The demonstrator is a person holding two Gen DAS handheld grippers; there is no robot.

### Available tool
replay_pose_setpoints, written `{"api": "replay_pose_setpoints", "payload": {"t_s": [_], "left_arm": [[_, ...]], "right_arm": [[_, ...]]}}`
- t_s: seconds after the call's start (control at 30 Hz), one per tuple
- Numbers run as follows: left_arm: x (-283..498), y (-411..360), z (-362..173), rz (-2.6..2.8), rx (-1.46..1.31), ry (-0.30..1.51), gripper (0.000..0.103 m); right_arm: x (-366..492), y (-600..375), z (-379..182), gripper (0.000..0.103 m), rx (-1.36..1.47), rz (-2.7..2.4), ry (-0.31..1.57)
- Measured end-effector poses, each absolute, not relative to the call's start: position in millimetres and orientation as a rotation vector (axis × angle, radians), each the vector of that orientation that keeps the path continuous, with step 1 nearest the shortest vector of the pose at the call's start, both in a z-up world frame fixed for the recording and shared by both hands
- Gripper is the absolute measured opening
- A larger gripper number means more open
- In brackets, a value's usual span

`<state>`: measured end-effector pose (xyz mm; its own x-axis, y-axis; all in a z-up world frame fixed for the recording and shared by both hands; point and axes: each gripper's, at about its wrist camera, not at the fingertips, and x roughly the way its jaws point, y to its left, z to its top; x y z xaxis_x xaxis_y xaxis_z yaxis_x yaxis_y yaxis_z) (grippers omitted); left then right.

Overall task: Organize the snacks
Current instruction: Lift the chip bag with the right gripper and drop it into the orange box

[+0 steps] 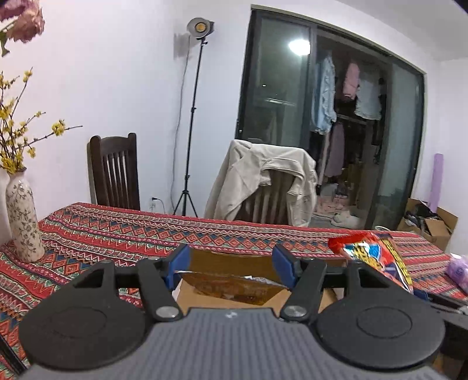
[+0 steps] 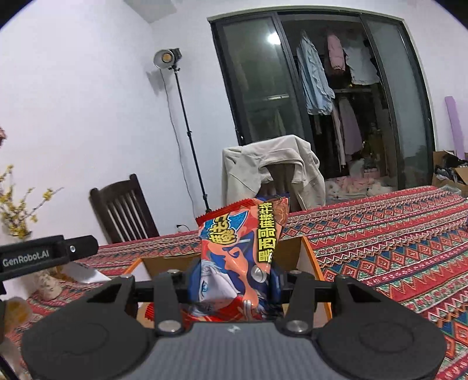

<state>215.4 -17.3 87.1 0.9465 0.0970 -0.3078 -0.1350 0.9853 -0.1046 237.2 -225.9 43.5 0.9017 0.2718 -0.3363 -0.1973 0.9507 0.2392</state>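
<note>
Right tool (image 2: 234,280) grips snack bag (image 2: 242,239); left tool (image 1: 231,263) seemingly holds a brown packet (image 1: 234,285).

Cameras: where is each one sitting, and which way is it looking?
Left wrist view: sits on the left gripper, looking across the patterned table at a brown packet between its blue pads; no hand shows.
Right wrist view: sits on the right gripper, looking the same way, clamped on a red snack bag above a cardboard box; the left gripper's body pokes in.
Both share the draped chair, lamp stand and glass doors.
</note>
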Motion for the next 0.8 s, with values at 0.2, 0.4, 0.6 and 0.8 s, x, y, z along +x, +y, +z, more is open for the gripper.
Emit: {"api": "replay_pose_setpoints", "payload": {"t_s": [0.2,0.4,0.6,0.8], "left_arm": [[243.9,-5.6,54.4,0.143,-0.144,0.358,0.064],[248.1,-6.9,45.4,0.135,-0.128,0.367,0.064],[247.1,-8.2,36.2,0.142,-0.131,0.390,0.077],[236.5,-5.7,39.2,0.150,-0.157,0.349,0.103]], "right_arm": [[262.0,-227.5,10.0,0.044,0.226,0.264,0.386],[264.6,-219.1,2.3,0.044,0.205,0.295,0.432],[265.1,-216.8,-5.5,0.061,0.177,0.245,0.453],[253.6,-216.2,-4.4,0.103,0.163,0.251,0.412]]}}
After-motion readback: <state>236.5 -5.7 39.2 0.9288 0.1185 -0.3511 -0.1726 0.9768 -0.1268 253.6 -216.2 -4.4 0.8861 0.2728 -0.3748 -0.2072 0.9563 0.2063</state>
